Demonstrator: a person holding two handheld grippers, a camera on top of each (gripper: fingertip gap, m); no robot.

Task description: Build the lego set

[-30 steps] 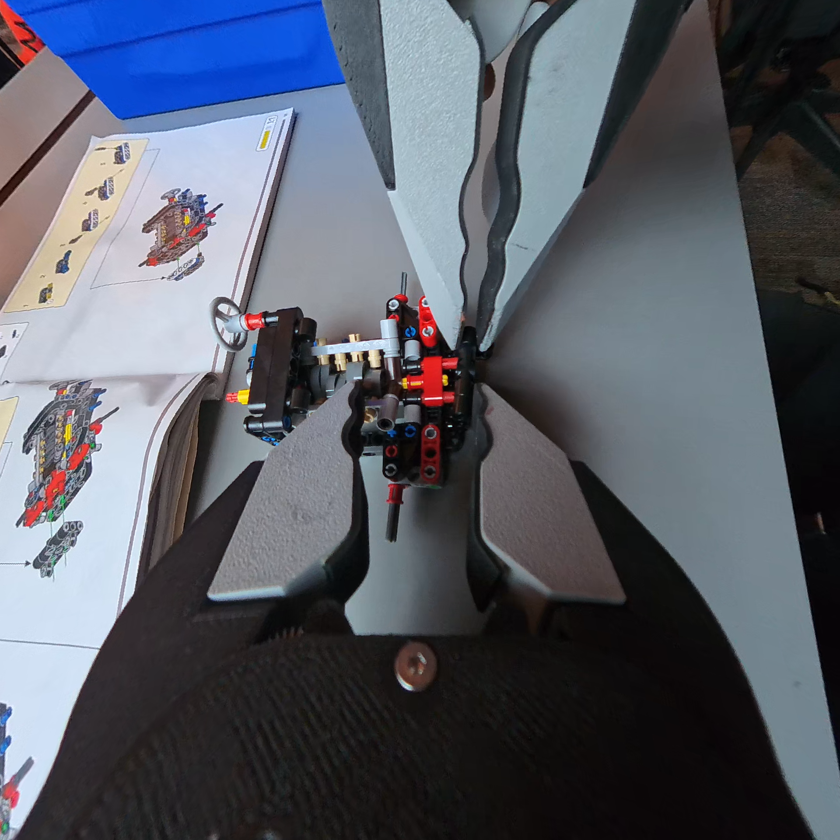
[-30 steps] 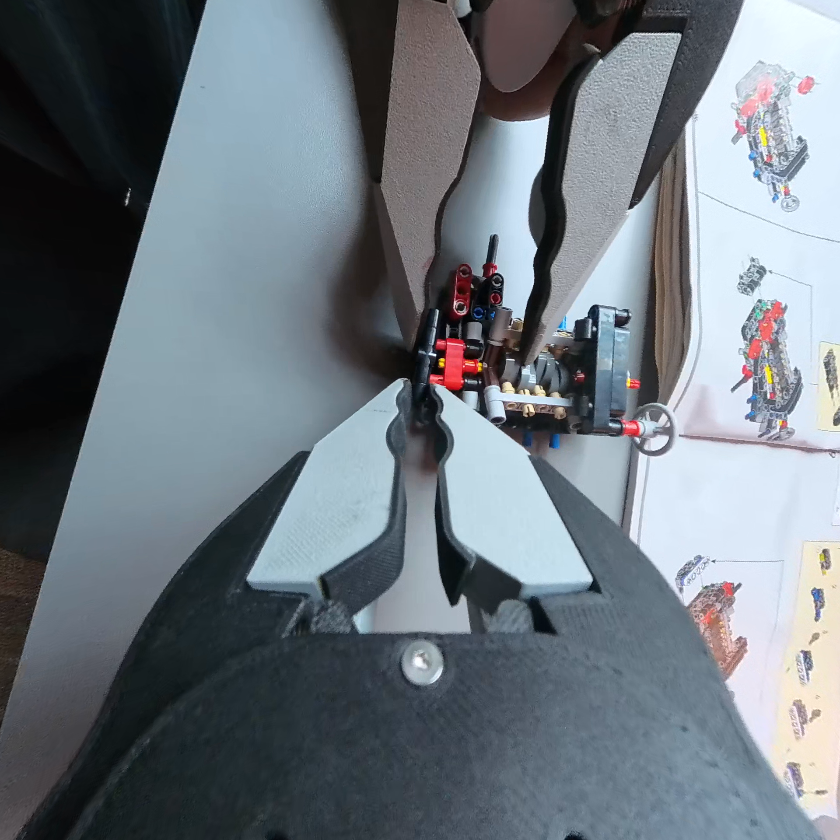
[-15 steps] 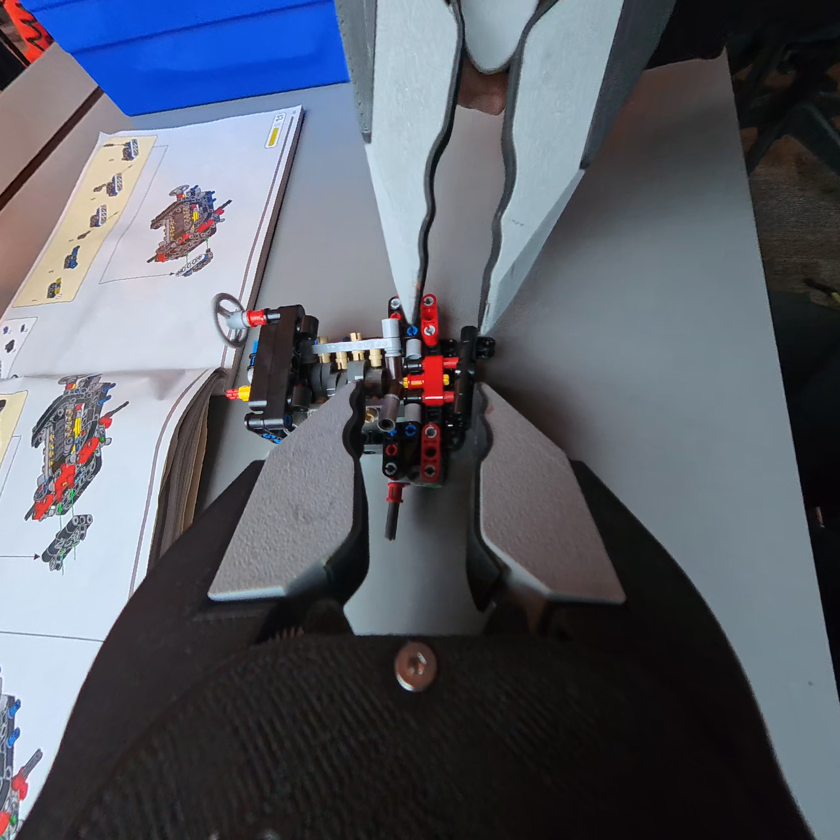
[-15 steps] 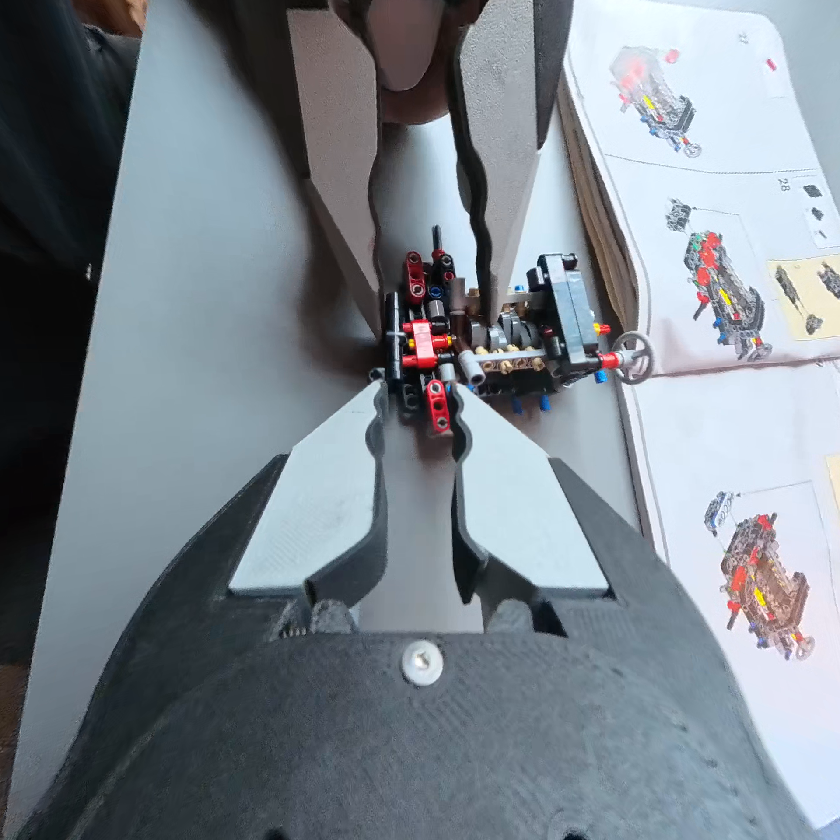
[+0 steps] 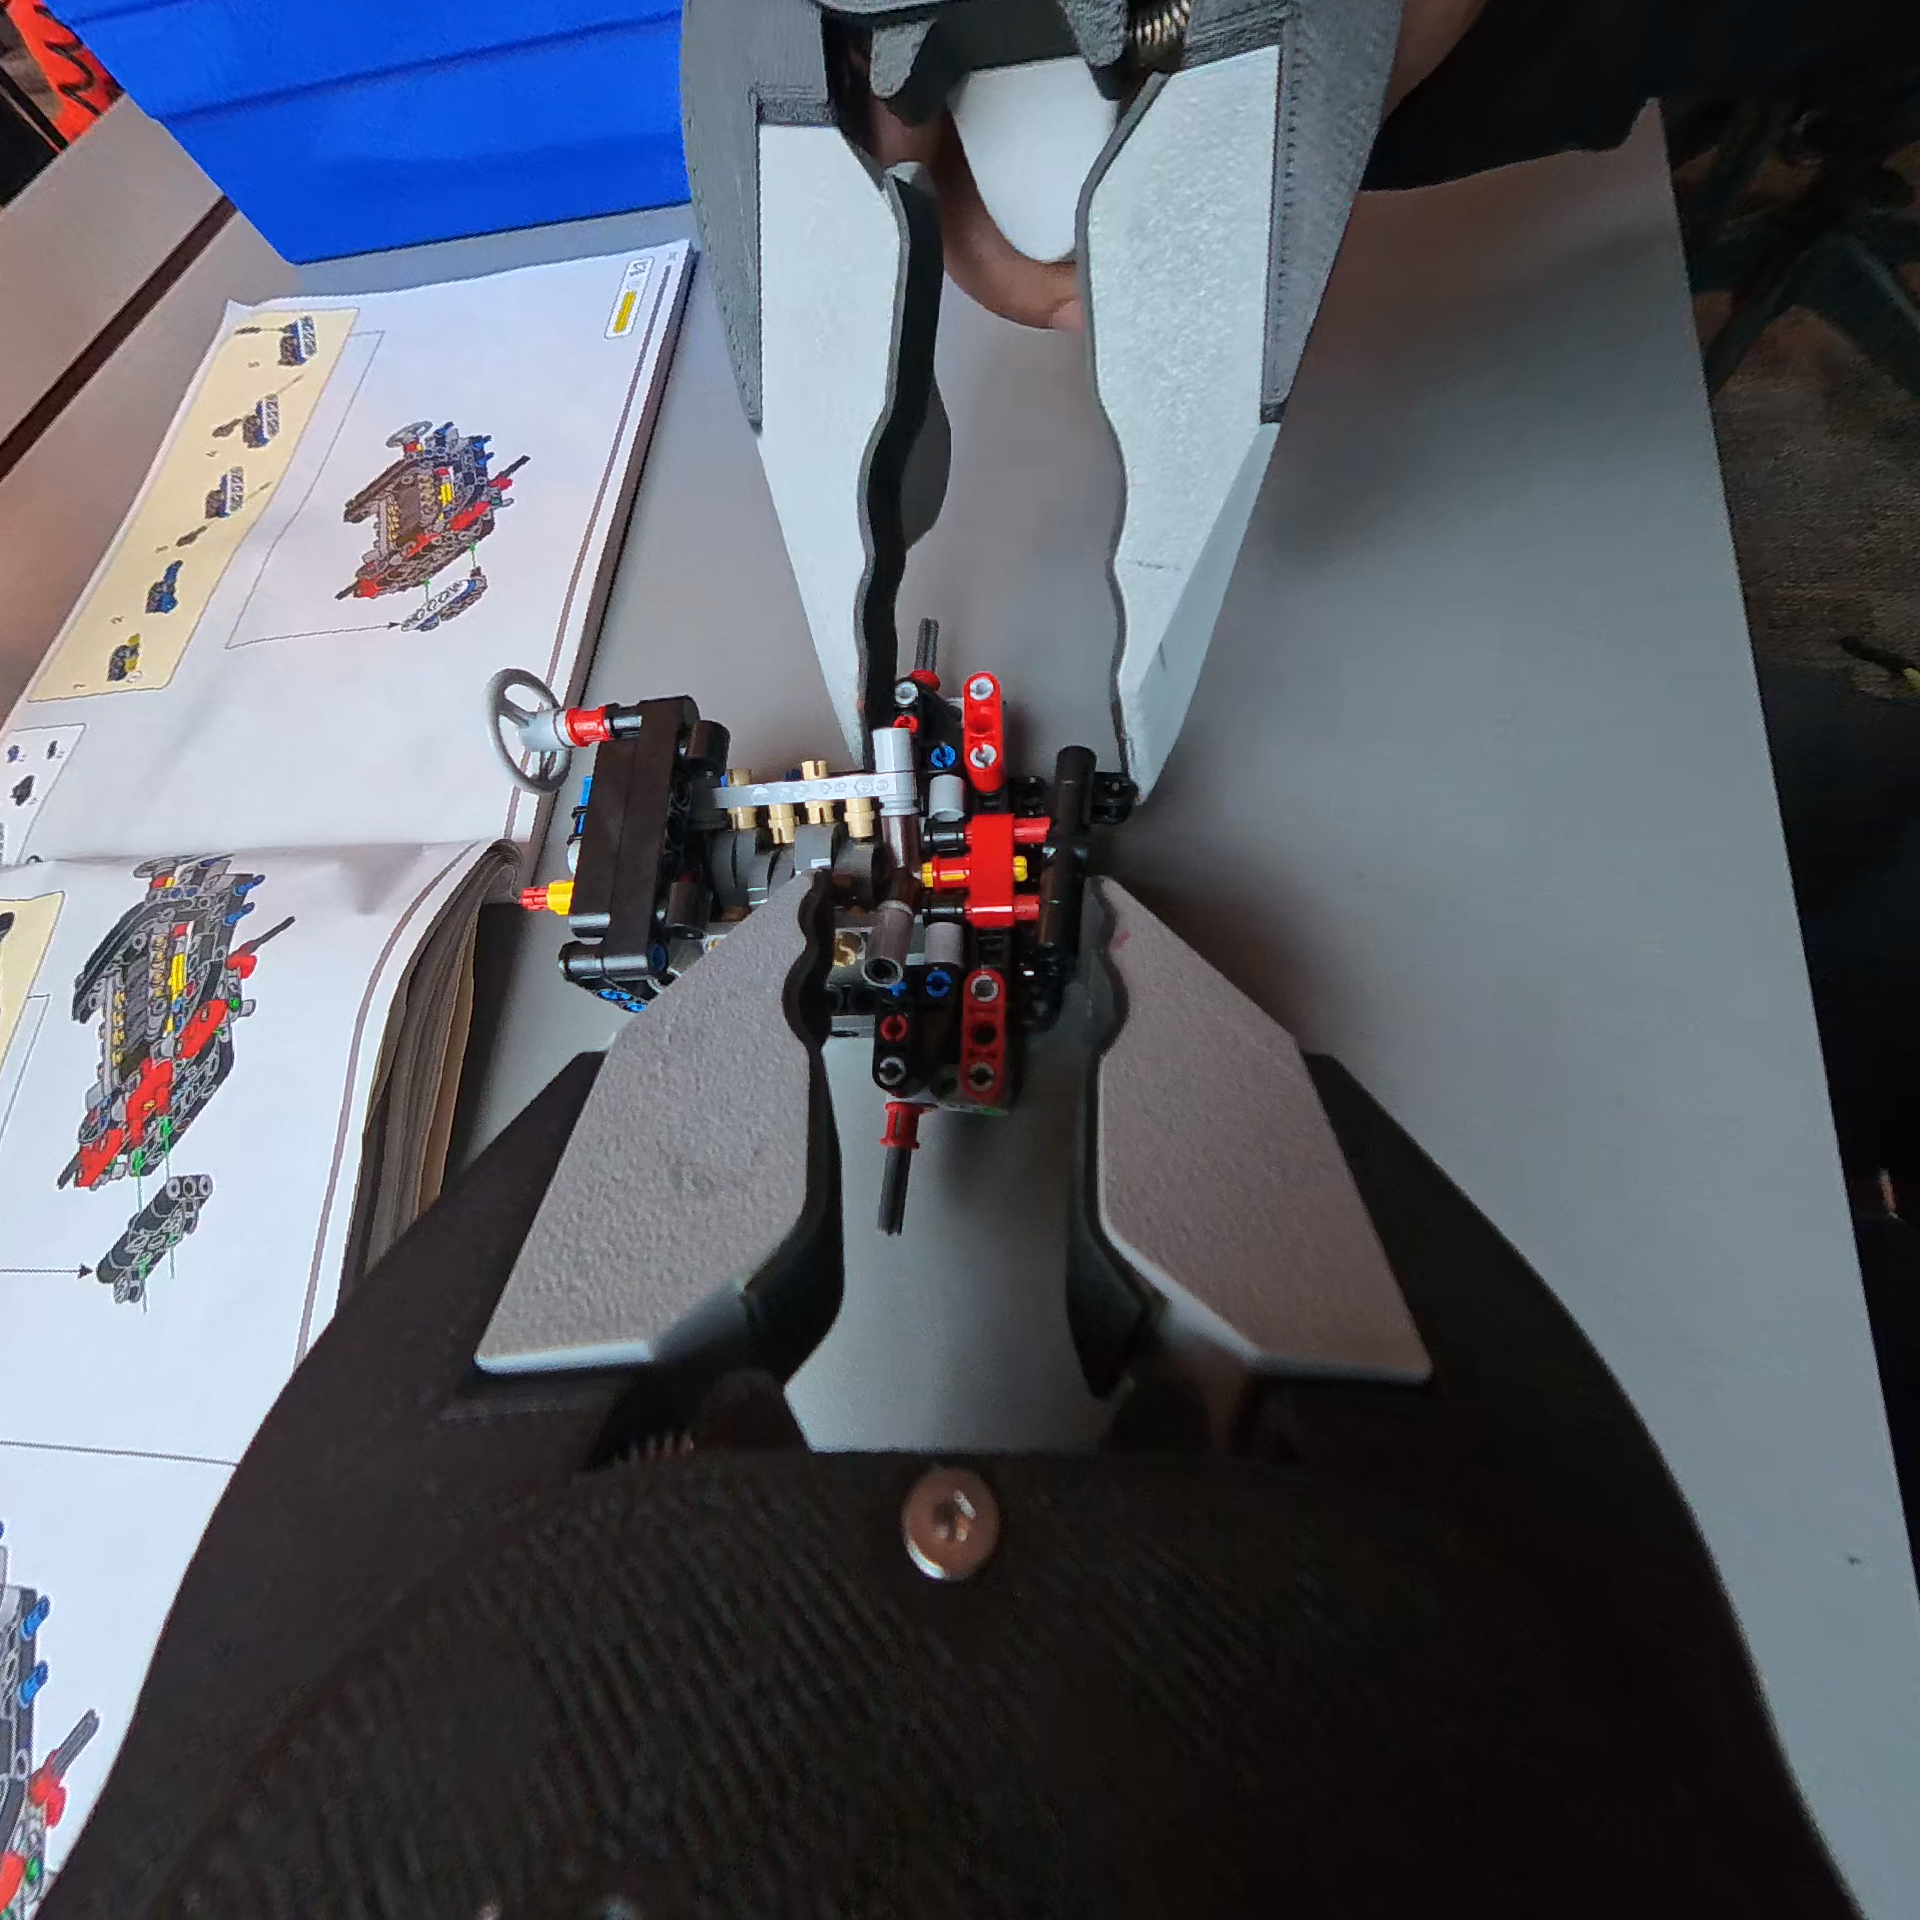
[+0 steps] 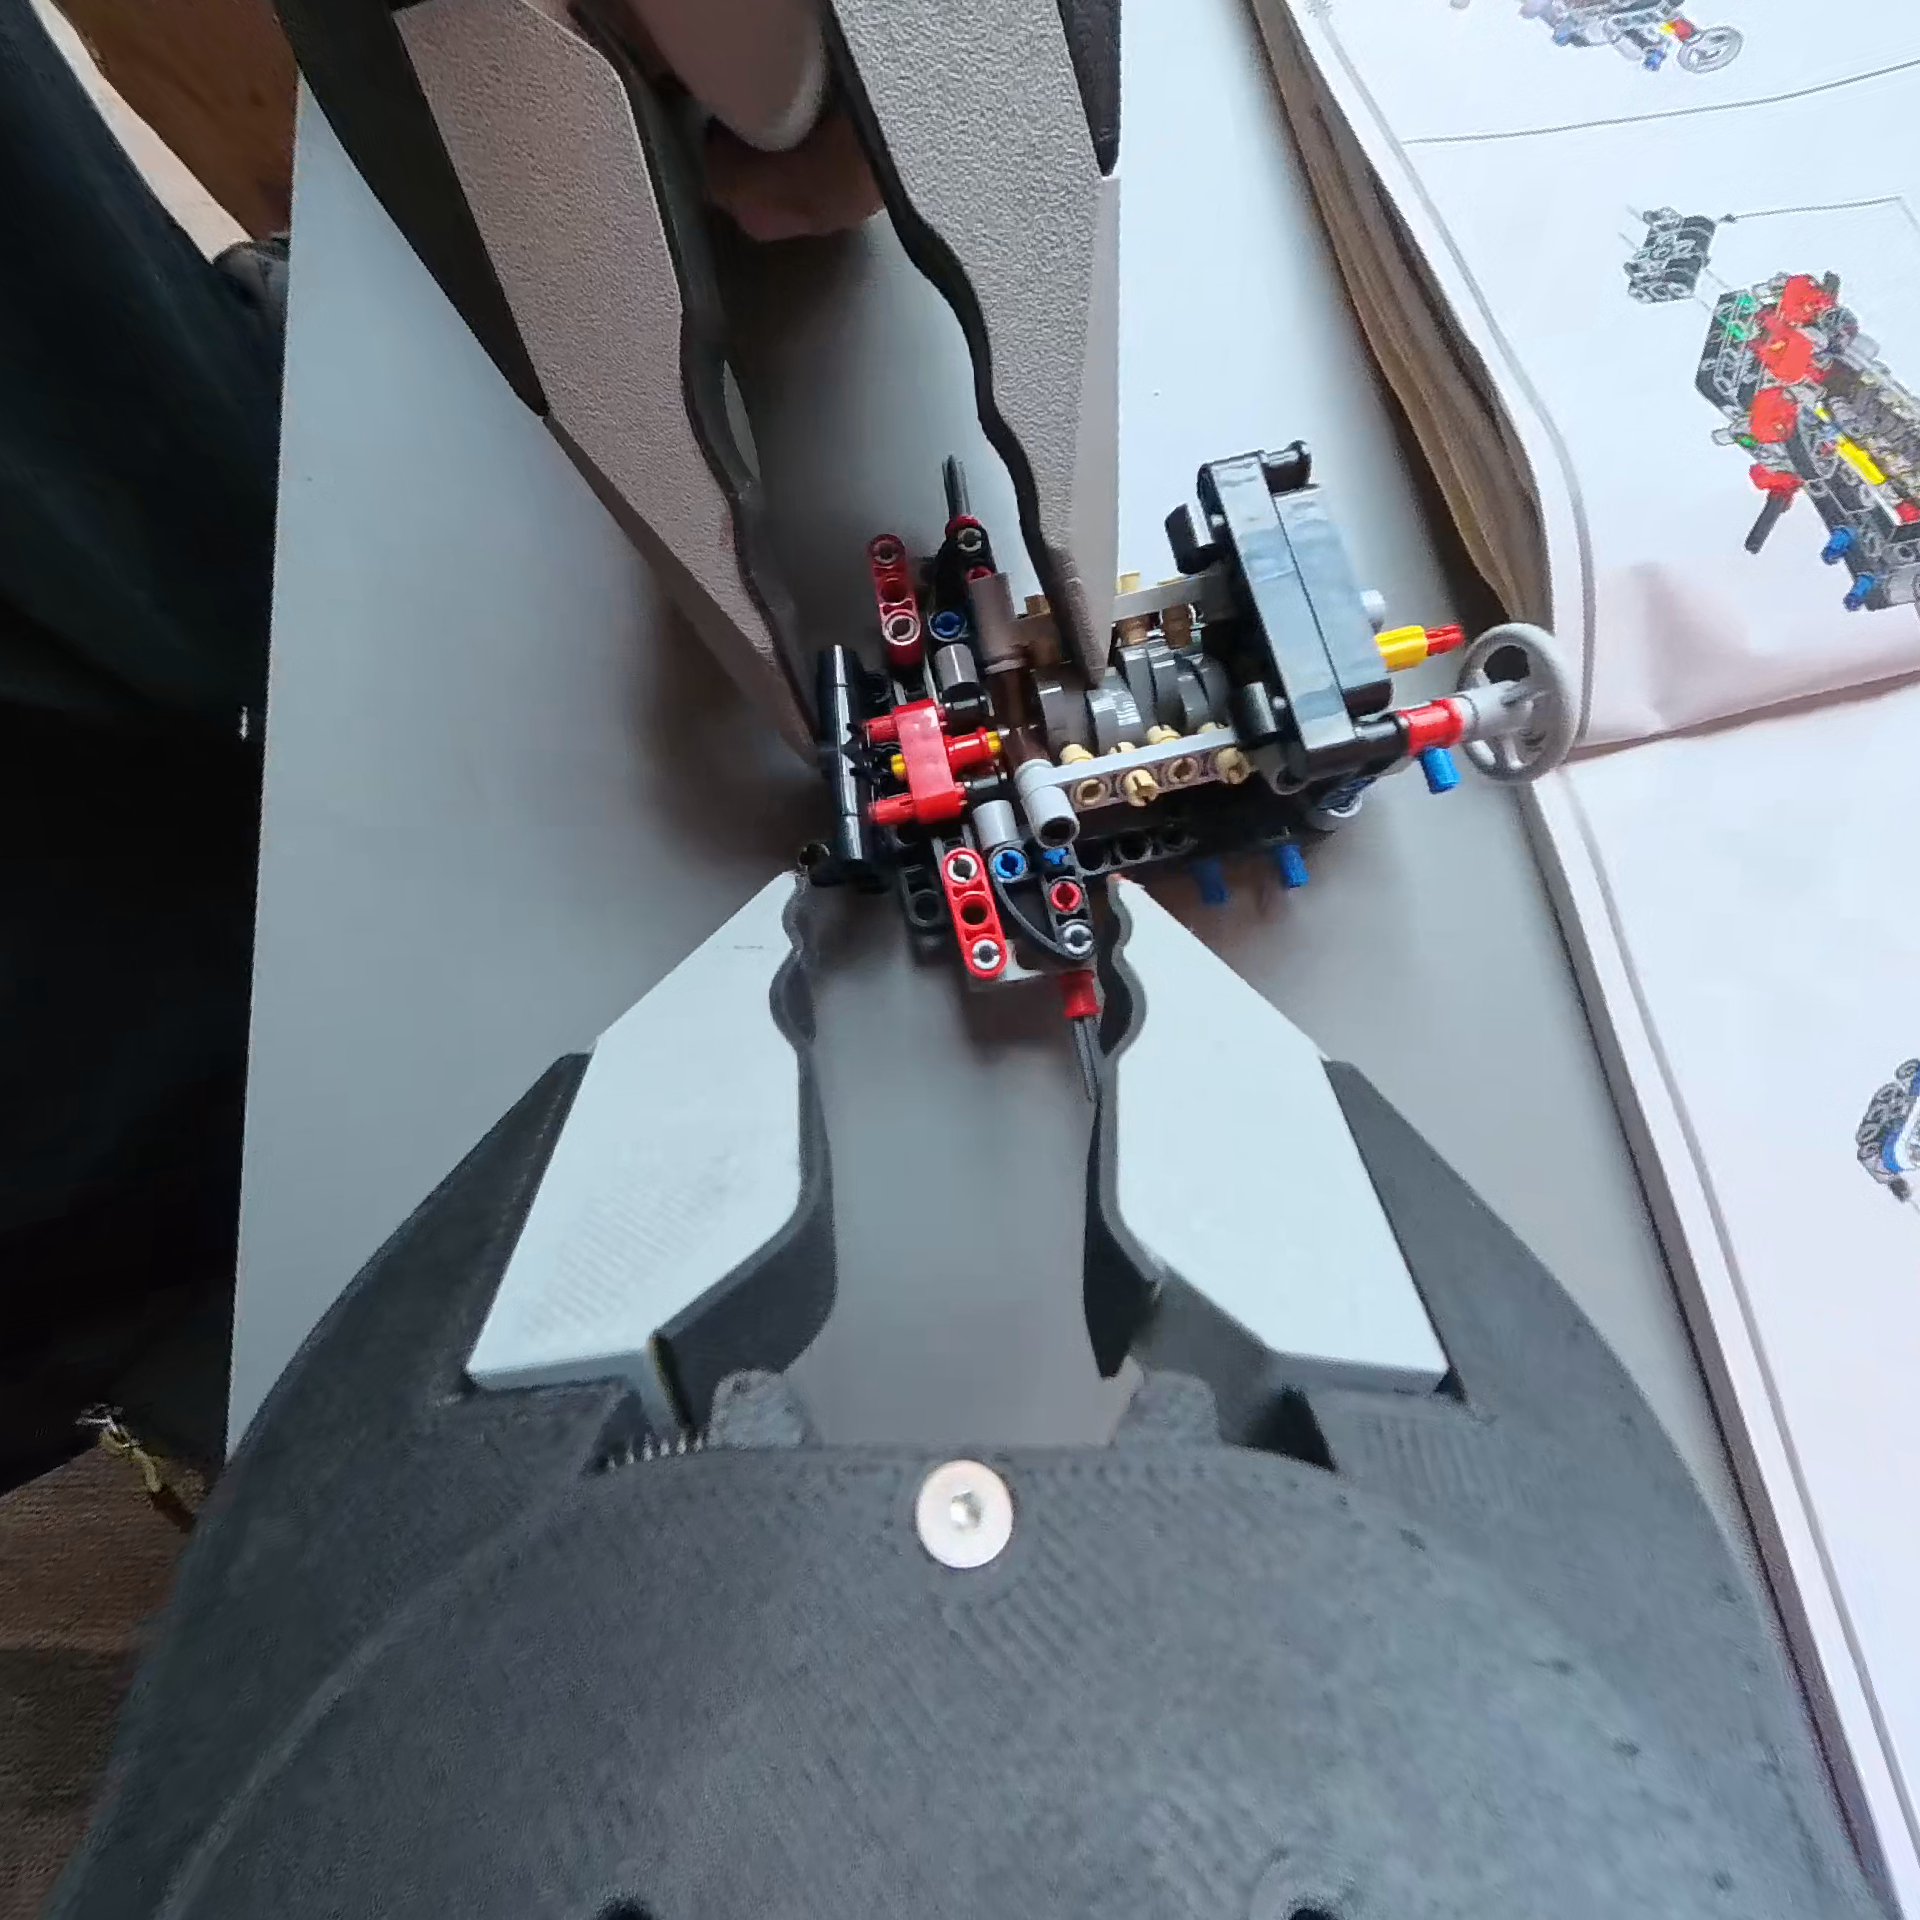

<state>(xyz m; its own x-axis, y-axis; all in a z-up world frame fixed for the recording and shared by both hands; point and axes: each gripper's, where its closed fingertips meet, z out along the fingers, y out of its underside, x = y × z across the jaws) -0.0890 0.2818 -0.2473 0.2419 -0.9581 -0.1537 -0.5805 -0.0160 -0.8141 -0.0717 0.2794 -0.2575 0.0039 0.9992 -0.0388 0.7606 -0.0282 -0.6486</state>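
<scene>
A partly built lego model of black, red and grey beams lies on the grey table, with a grey steering wheel at its left end. My left gripper is shut on the model's red and black end. My right gripper comes in from the far side, open, with its light grey fingers astride the same end. In the right wrist view the right gripper is open just short of the model, and the left gripper clamps it from beyond.
An open instruction booklet lies left of the model and touches the steering wheel; it also shows in the right wrist view. A blue bin stands behind it. The table edge runs close on the right, with dark floor beyond. My left and right fingertips are right by each other.
My right gripper was shut on the black beam at the model's end; it has let go and opened wide. My left gripper and the model have stayed put.
</scene>
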